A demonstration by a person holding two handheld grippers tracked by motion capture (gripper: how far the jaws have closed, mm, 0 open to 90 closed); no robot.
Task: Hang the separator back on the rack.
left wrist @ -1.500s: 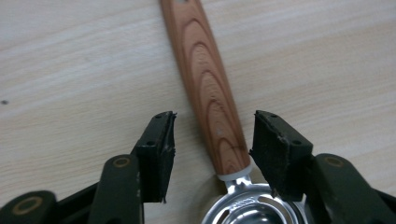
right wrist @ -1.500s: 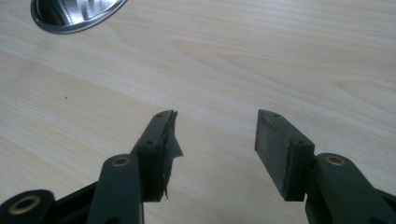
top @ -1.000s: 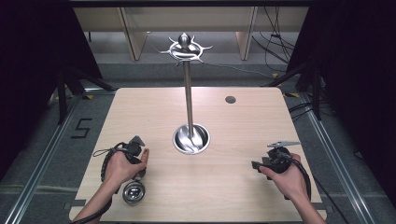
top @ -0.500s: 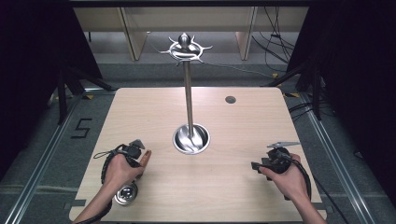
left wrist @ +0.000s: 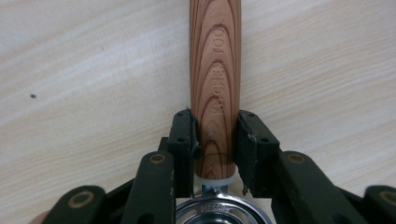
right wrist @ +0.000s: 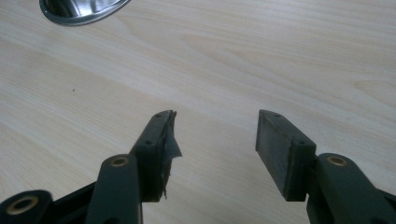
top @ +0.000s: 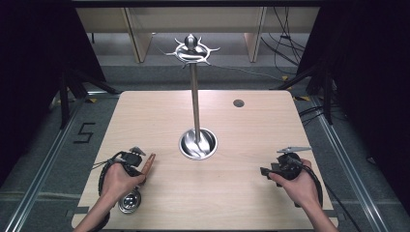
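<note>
A kitchen tool lies at the table's front left, with a round metal bowl (top: 129, 201) and a striped wooden handle (left wrist: 215, 70). My left gripper (top: 137, 164) has just been closing, and its jaws are shut on that handle close to the bowl end. In the left gripper view both pads (left wrist: 183, 140) press the handle's sides. The handle's tip (top: 151, 161) sticks out past the hand toward the metal stand (top: 195, 111). Near the front right, my right gripper (top: 267, 171) hovers over bare wood. Its jaws (right wrist: 215, 130) are open with nothing between them.
The stand has a round shiny base (top: 197, 143) mid-table, whose rim also shows in the right gripper view (right wrist: 81, 9), and a crown of hooks (top: 192, 50) on top. A small dark hole (top: 238, 103) marks the table's back right. Dark floor surrounds the table.
The left hand shifted slightly left and the tool's bowl moved with it. The handle's tip now pokes out beyond the hand. The right hand has stayed put.
</note>
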